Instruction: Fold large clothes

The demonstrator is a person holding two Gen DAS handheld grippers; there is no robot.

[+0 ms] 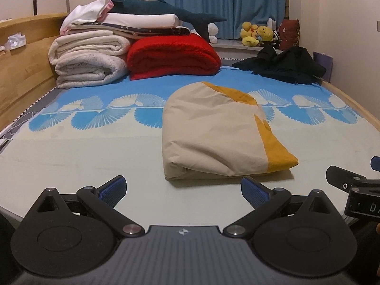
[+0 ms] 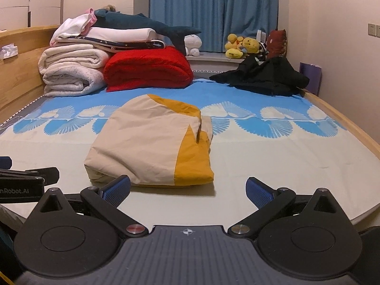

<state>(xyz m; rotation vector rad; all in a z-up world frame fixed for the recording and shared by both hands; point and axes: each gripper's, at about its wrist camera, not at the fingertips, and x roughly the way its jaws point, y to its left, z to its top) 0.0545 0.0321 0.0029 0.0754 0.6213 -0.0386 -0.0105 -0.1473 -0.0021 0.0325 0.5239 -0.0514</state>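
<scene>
The cream-and-yellow garment lies folded into a compact bundle mid-bed, near the front edge; both the left gripper and right gripper hover spread wide, grasping nothing. A dark garment far right looks unfolded, likely next

Lots of blue going on in this bedroom

The folded garment is cream with a mustard-yellow panel down one side, lying on a bedsheet that's pale cream up front and sky blue further back, with a band of white-and-blue fan shapes between. Behind it: a bright red blanket, off-white blankets, a black clothes heap, yellow plush toys, blue curtains. Gripper pads are blue on black.
</scene>
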